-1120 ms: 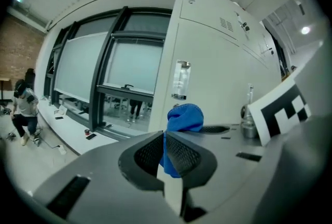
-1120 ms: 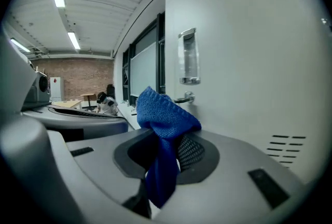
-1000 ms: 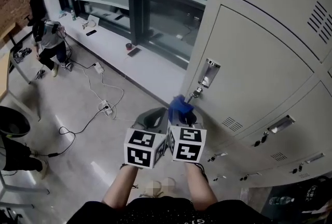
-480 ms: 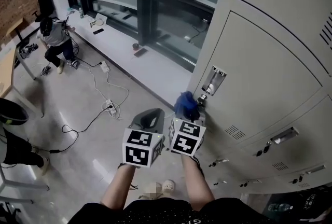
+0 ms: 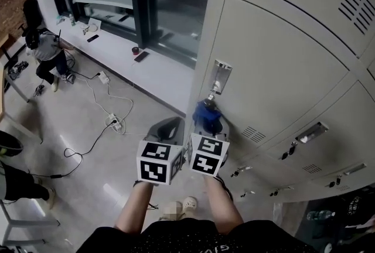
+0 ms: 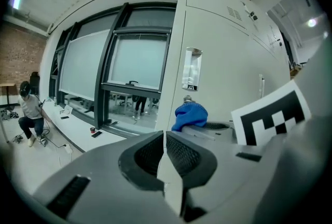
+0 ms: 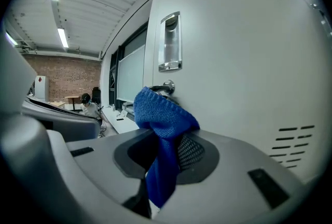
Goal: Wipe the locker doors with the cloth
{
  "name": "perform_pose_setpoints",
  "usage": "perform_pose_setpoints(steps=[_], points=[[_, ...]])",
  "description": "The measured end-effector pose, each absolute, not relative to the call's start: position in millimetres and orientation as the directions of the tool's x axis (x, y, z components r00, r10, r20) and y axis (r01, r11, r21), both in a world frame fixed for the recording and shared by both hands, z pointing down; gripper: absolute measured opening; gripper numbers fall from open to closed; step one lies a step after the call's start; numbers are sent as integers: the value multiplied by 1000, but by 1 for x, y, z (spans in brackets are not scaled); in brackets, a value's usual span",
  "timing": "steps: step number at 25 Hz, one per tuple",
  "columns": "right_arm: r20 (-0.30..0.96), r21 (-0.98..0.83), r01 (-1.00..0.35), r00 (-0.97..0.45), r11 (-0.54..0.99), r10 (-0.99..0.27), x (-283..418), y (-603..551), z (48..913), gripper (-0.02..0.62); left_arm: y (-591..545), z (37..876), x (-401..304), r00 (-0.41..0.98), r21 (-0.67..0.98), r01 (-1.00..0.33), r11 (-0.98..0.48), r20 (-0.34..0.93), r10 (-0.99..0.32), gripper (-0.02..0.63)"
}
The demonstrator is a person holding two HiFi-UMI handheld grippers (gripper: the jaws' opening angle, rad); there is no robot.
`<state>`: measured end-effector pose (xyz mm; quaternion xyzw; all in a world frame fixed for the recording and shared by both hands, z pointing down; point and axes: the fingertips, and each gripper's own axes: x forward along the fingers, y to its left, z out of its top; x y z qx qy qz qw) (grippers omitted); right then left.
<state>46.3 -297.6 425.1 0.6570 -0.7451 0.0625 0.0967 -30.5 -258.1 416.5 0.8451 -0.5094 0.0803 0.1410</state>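
- Your right gripper (image 7: 165, 158) has its jaws pinching the blue cloth (image 7: 162, 114). A bunched wad stands above the jaws and a tail hangs below them.
- The wad sits close to the locker door (image 7: 233, 52), right by the lock knob (image 7: 167, 85). Contact with the panel cannot be confirmed.
- Your left gripper (image 6: 165, 148) has its jaws pressed together on nothing, and it is held beside the right one.
- Assessment: the cloth is knitted fabric, soft, light and limp. It will likely fold and drag rather than slide, and it may snag on the knob or the recessed handle (image 7: 170, 41).
- Recommendation: grip at mid-cloth, with enough wad forward to pad the door.
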Motion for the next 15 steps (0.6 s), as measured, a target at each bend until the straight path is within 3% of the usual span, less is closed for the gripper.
perform_pose_setpoints(steps=[15], points=[[210, 13, -1000, 24, -22, -977, 124, -256, 420, 84, -237, 413, 51, 624, 155, -780, -607, 265, -735, 9]])
